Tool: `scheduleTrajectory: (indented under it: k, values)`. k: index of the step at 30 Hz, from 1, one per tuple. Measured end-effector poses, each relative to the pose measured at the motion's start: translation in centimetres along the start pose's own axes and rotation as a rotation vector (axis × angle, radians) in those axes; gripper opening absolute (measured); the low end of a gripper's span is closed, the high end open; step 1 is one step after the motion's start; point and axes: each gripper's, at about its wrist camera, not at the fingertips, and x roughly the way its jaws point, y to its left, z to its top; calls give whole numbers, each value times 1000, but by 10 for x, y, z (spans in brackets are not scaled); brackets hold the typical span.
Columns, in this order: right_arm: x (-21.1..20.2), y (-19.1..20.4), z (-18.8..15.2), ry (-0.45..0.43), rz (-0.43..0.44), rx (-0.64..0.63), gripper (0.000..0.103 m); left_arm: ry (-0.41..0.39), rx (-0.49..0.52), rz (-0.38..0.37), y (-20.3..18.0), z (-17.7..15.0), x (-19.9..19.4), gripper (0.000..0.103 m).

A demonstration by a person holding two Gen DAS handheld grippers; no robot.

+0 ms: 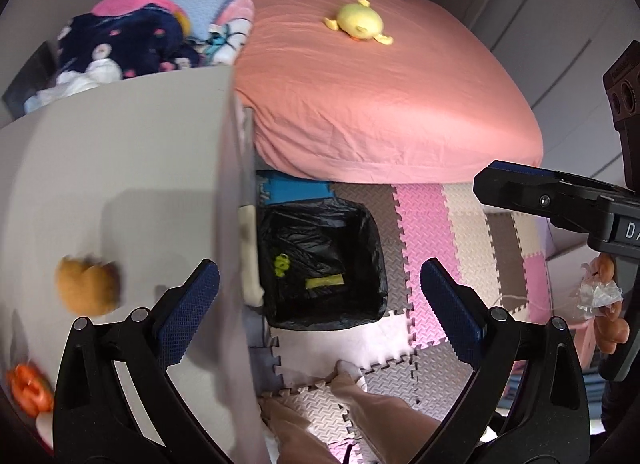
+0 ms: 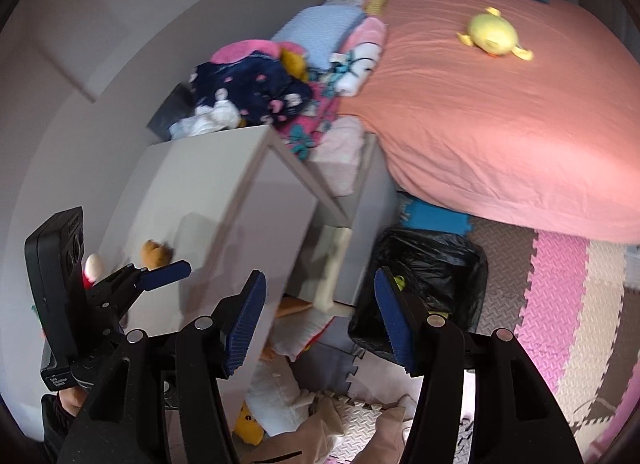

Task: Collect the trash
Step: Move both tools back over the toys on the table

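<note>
A bin lined with a black bag (image 1: 320,260) stands on the floor beside the white nightstand (image 1: 120,183); green and yellow scraps lie inside it. It also shows in the right wrist view (image 2: 432,276). My left gripper (image 1: 320,312) is open and empty, held above the nightstand's edge and the bin. My right gripper (image 2: 320,320) is open and empty, above the gap between nightstand and bin. In the left wrist view the right gripper's finger (image 1: 520,183) reaches in from the right. A crumpled clear wrapper (image 1: 600,296) shows at the far right, by the person's fingers.
A bed with a pink sheet (image 1: 380,95) carries a yellow plush duck (image 1: 360,21). Clothes are piled (image 1: 132,39) behind the nightstand. A brown plush (image 1: 86,284) and an orange item (image 1: 28,388) sit on the nightstand. Foam puzzle mats (image 1: 440,244) cover the floor. The person's feet (image 1: 360,416) stand below.
</note>
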Motion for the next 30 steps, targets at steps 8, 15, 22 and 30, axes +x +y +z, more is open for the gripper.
scheduleTrajectory:
  k: [8, 15, 22, 30]
  values:
    - [15, 100, 6, 85, 107, -207, 58, -79, -176, 124, 61, -36, -83, 97]
    - [34, 200, -12, 170, 233, -409, 58, -149, -328, 257, 114, -93, -155, 97]
    - [57, 285, -44, 272, 349, -553, 58, -223, -449, 351, 154, -158, -209, 97]
    - [79, 344, -83, 365, 397, -643, 56, -276, -566, 405, 176, -232, -242, 97]
